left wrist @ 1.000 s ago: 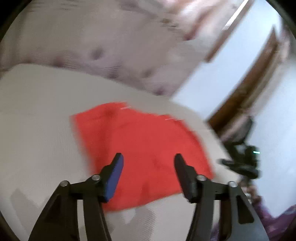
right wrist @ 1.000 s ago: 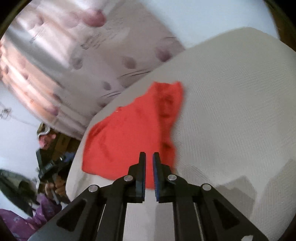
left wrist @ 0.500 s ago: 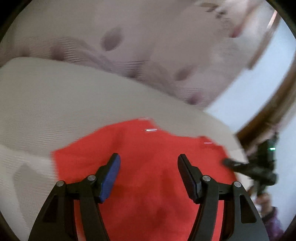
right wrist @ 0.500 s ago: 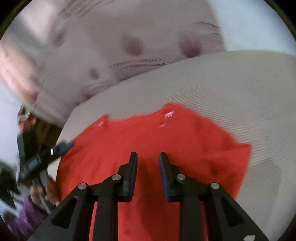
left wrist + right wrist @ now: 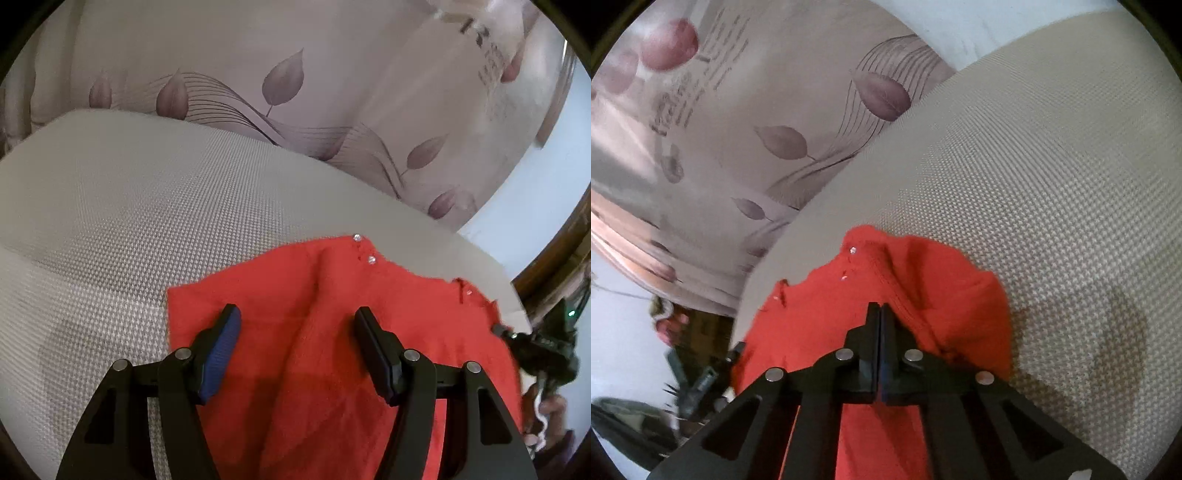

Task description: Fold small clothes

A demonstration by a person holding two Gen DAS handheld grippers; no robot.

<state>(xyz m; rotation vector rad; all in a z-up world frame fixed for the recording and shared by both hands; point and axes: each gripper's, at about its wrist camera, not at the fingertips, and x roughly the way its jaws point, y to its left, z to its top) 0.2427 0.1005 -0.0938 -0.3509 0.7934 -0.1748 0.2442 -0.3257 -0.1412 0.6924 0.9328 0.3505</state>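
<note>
The left gripper [image 5: 295, 325] hangs low over a red garment [image 5: 332, 369], its jaws standing apart with nothing pressed between them; the blue-padded finger [image 5: 218, 354] sits above the cloth's left portion and the black one above its middle. The right gripper [image 5: 880, 314] has its jaws drawn fully together, having closed within the last half second after opening briefly, its tip low over the same red garment [image 5: 923, 280]; whether any cloth is caught between the pads cannot be told. The garment lies spread on a pale woven-textured surface [image 5: 129, 206], rumpled, with a raised fold running up its middle and a stitched seam visible in the right wrist view. Small shiny snaps [image 5: 364, 249] mark its far edge near the neckline. Its left edge runs straight, while its right side reaches close to the surface's rim. Beyond the surface hangs a light curtain [image 5: 277, 74] printed with mauve leaves and thin curved lines. At the right margin of the left wrist view, past the surface, dark equipment with a green light [image 5: 546, 336] stands against a pale wall and wooden trim, too blurred to identify.
</note>
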